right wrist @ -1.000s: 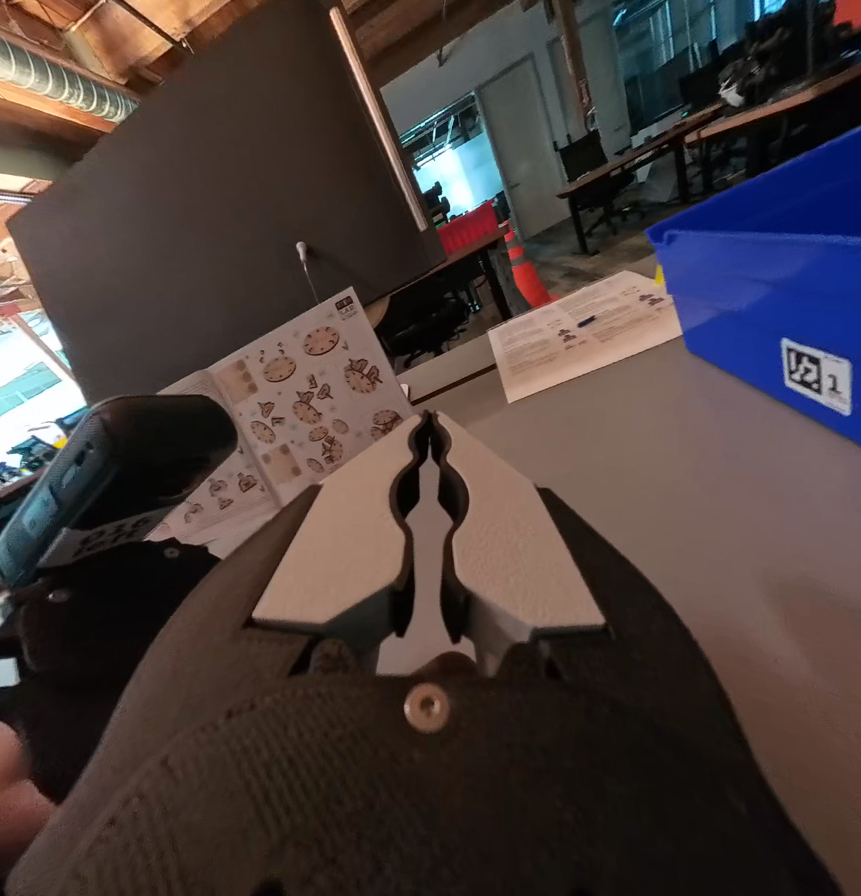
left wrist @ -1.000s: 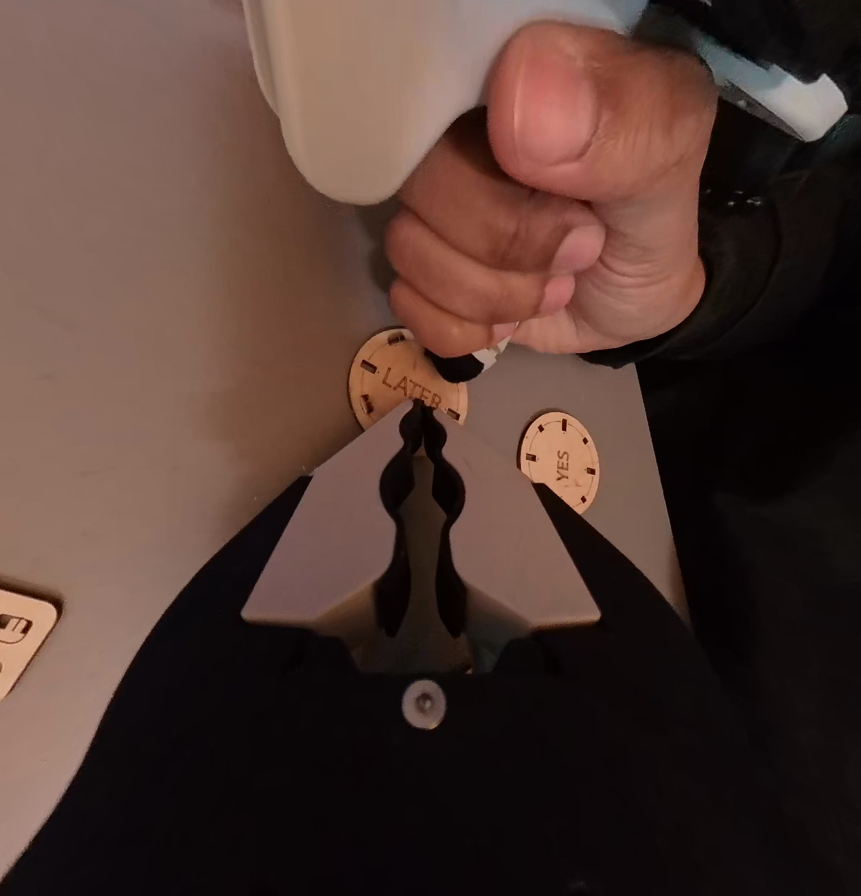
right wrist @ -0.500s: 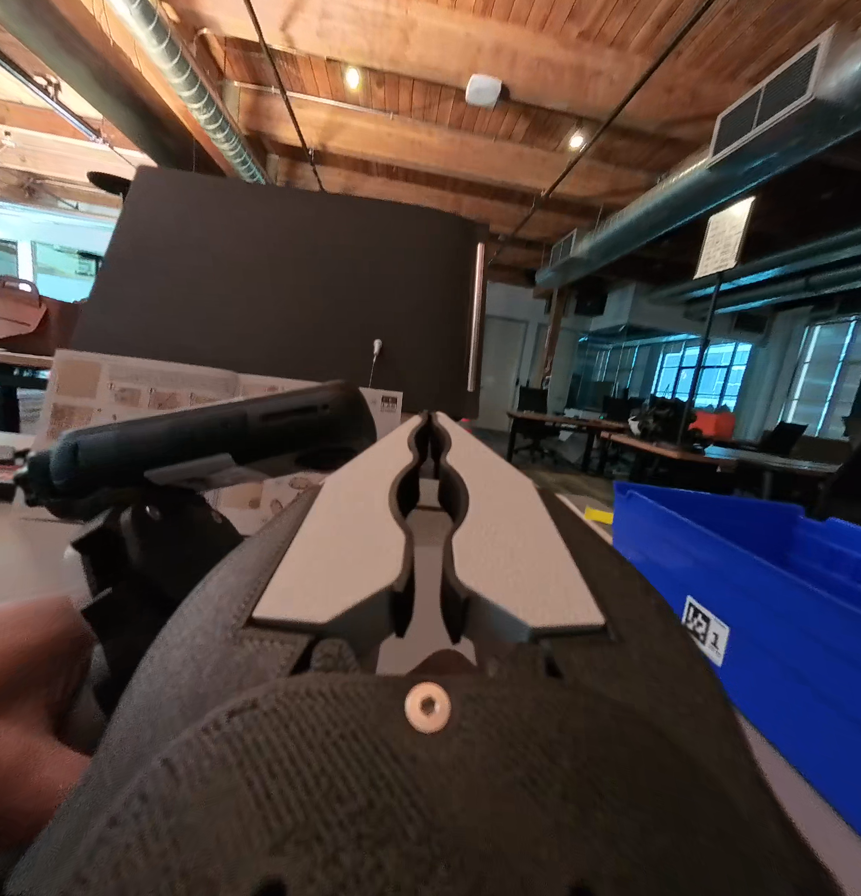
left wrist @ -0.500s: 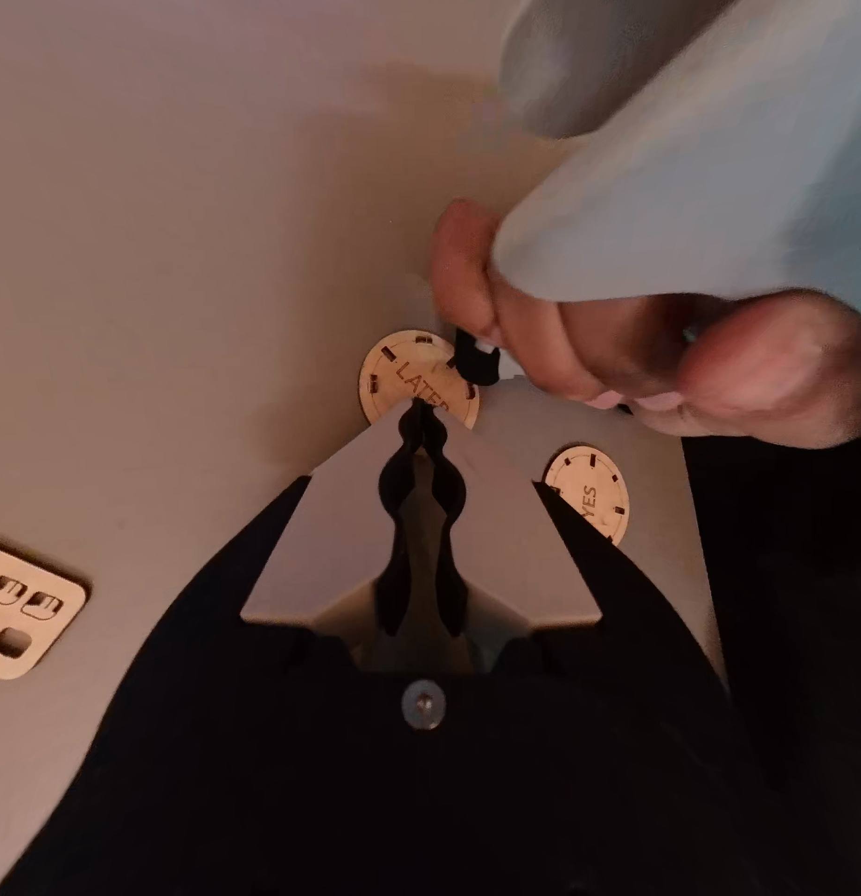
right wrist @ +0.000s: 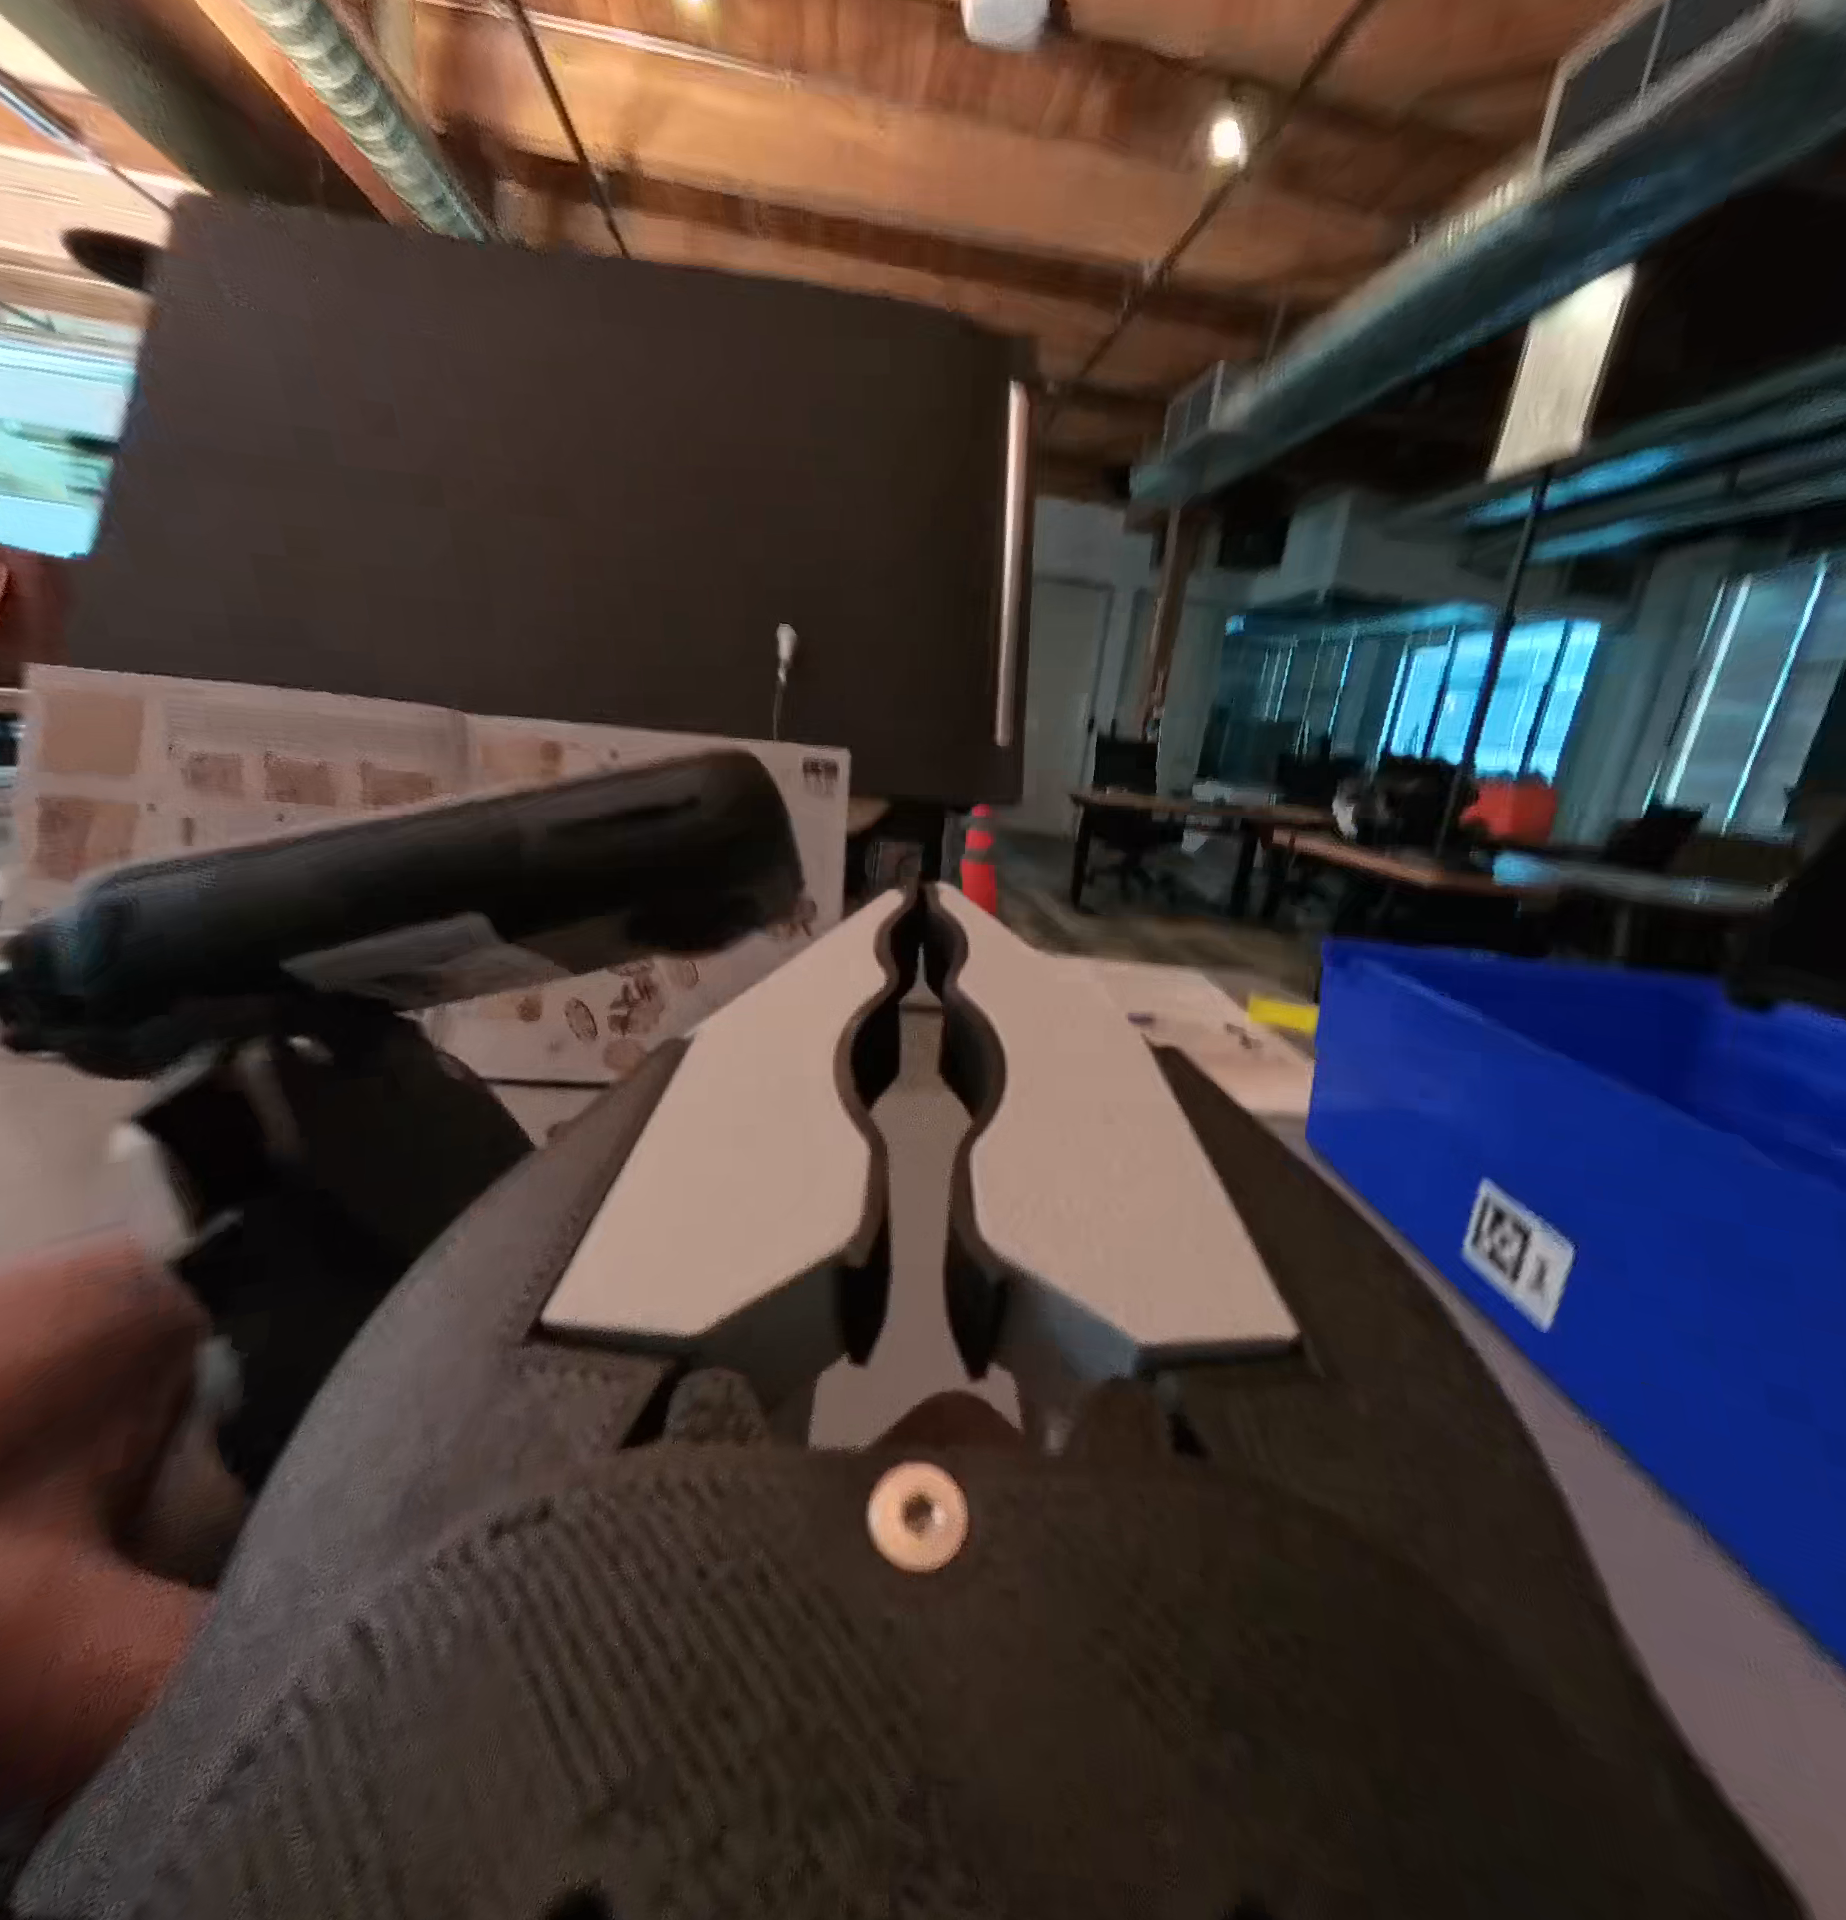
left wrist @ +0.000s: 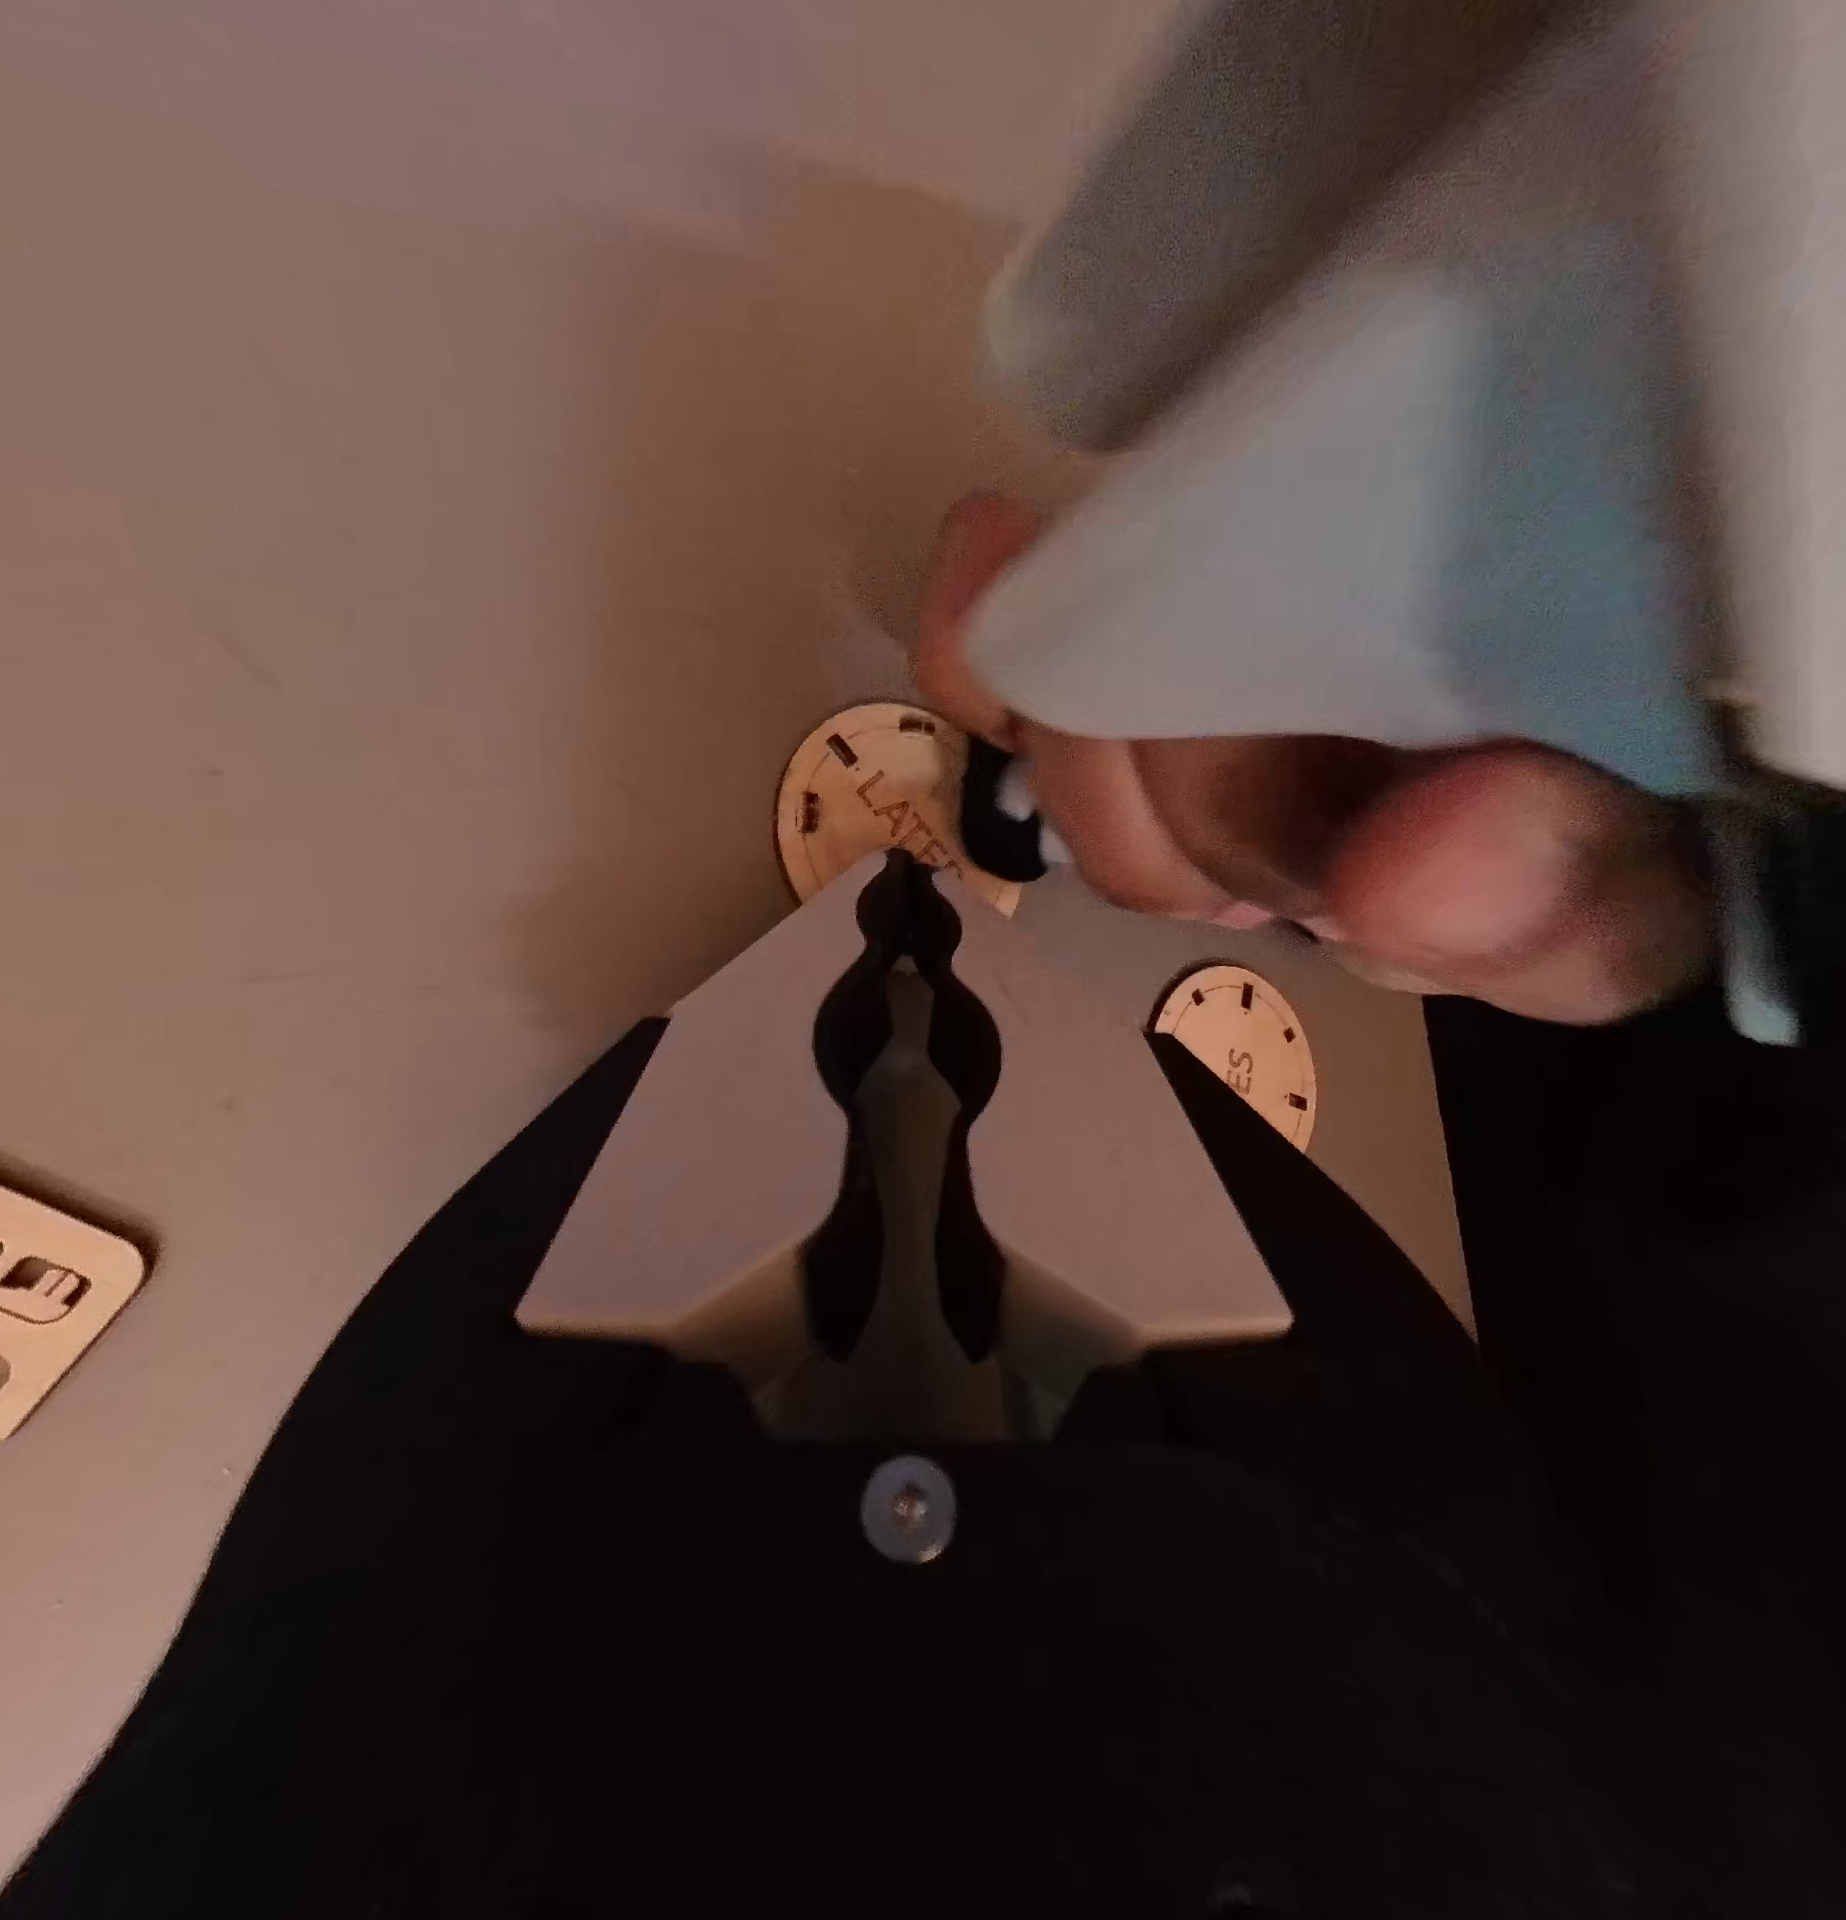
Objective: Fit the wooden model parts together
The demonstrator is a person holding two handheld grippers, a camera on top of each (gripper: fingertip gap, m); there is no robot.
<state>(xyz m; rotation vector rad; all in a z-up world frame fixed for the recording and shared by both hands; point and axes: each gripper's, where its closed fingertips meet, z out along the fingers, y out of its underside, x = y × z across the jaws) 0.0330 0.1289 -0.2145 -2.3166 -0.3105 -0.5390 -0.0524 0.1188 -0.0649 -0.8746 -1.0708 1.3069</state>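
Both grippers are closed on nothing: the left gripper [left wrist: 906,871] points down at an engraved round wooden disc [left wrist: 865,802] near the table's [left wrist: 379,520] edge. A blurred hand [left wrist: 1314,842] covers the disc's right side; a second lettered disc [left wrist: 1246,1049] is half hidden. The right gripper [right wrist: 921,902] points level, beside a blue bin [right wrist: 1625,1195] bearing a blurred label.

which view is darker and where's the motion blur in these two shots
Left wrist view: dim, warm cast; the hand and pale sleeve smear, the wooden discs stay sharp. Right wrist view: brighter, blurred throughout, worst on the blue bin and the edges.
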